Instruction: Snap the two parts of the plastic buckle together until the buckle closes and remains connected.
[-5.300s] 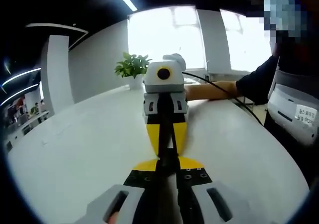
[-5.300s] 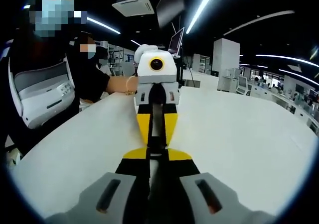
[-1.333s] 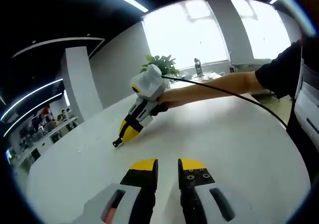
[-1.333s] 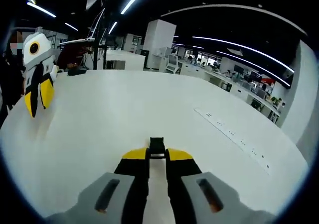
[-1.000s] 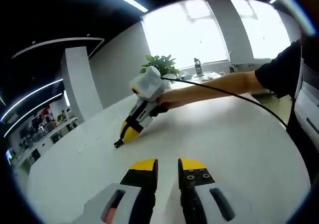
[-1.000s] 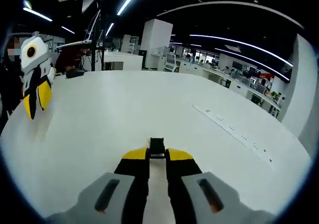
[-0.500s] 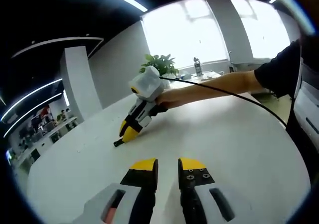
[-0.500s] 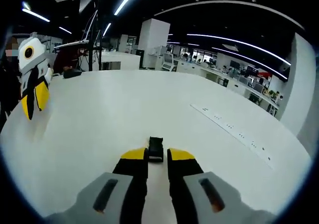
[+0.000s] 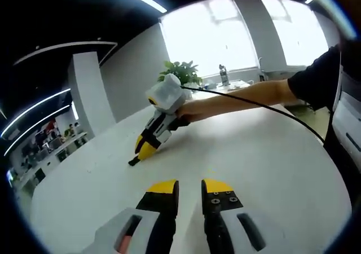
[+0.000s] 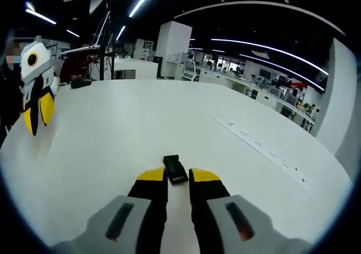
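Currently we find the black buckle [image 10: 176,169] lying on the white table [image 10: 113,130], just beyond the right gripper [image 10: 179,178], jaws slightly parted and gripping nothing. Its latch state is unreadable. The left gripper [image 9: 189,187] hovers, jaws apart.

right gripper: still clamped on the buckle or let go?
Let go. The right gripper is open, jaws parted, and the black buckle lies free on the white table just past their tips.
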{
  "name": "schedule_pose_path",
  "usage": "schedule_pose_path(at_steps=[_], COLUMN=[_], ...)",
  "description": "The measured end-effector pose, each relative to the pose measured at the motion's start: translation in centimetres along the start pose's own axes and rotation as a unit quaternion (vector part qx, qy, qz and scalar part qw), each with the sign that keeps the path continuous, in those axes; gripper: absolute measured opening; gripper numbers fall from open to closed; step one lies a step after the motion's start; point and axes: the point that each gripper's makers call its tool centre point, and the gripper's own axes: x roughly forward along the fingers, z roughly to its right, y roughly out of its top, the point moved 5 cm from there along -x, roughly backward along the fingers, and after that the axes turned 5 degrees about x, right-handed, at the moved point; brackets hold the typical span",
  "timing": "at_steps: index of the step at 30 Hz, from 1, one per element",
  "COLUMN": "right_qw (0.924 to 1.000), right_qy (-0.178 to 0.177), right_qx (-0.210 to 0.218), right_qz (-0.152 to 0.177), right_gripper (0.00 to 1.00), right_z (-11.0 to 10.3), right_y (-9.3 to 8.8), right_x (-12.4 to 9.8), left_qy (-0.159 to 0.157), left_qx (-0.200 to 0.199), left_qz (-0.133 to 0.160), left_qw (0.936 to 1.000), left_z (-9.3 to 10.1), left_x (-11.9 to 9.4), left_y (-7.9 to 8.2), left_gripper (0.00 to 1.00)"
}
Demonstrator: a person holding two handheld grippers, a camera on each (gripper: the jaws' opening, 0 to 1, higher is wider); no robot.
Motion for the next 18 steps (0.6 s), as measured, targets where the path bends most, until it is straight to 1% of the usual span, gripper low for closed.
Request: schedule_pose_path(at_steps=[14, 18], right_qw=[0.9999, 1.0000], right_qy=[-0.007, -0.009], right_qx=[-0.007, -0.001], right_qz=[-0.006, 0.004], right_gripper=[0.14, 0.14], right_z=[0.44, 0.46], right_y=[-0.03, 0.15], right_x=[-0.14, -0.44], left_qy=[0.001, 0.003], left_qx=[-0.001, -0.001], left_qz=[0.000, 0.000], left_qw=[1.0000, 1.0000], left_z=[0.03, -0.03], left_x=[-0.03, -0.07], left_y=[-0.02, 0.00], left_gripper=[0.15, 0.15])
